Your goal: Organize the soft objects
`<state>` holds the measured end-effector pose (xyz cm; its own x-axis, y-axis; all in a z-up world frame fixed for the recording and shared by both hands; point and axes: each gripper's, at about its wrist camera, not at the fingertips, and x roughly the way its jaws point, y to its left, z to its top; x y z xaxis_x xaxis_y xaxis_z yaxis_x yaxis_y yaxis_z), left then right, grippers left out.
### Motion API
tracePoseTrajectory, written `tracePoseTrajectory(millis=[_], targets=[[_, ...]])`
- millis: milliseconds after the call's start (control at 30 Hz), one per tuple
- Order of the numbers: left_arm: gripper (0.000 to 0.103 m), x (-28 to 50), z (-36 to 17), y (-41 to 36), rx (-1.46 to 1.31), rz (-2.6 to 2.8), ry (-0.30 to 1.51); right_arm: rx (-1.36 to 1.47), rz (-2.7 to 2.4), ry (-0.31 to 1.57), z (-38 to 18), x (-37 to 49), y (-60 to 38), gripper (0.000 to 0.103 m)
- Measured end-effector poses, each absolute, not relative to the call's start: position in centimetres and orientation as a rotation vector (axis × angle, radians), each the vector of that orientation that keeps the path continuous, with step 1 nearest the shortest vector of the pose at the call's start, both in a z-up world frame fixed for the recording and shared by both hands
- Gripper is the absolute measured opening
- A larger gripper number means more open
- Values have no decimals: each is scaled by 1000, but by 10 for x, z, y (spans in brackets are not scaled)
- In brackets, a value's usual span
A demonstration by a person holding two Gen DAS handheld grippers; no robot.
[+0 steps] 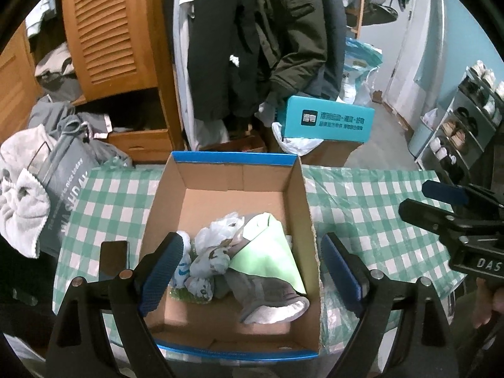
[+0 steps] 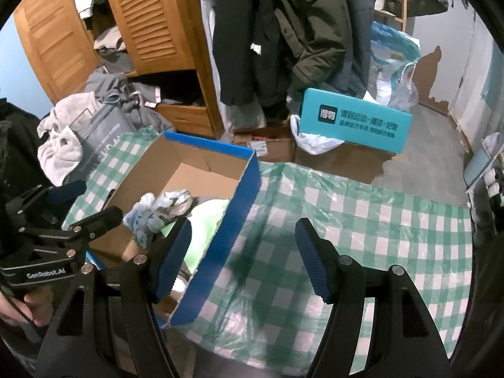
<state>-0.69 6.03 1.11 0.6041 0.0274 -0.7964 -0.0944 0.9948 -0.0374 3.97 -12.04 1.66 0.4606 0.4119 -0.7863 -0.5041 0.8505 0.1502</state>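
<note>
Listing left to right: towel (image 1: 22,201), pale grey, draped over a grey bag (image 1: 67,189) at the tabletop's (image 1: 362,201) left edge. Left gripper (image 1: 252,271), fingers apart, nothing between them, hovering above the box (image 1: 302,189). Box, open cardboard with blue outer walls, standing on the green-checked tabletop; inside, a heap of soft things: patterned socks (image 1: 208,261), white plastic bag (image 1: 220,223), light green cloth (image 1: 271,249), grey slipper (image 1: 271,302). Right gripper (image 2: 245,264), fingers apart, empty, over the tabletop just right of the box. Teal carton (image 1: 327,119) on the floor beyond.
</note>
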Motion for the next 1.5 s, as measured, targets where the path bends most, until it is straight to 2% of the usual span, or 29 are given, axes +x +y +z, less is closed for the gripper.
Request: tracePoseTrajectory(millis=[1500], targets=[[90,-11,11,45,-47,64,940,-143,553,933,11,37,-121,68]])
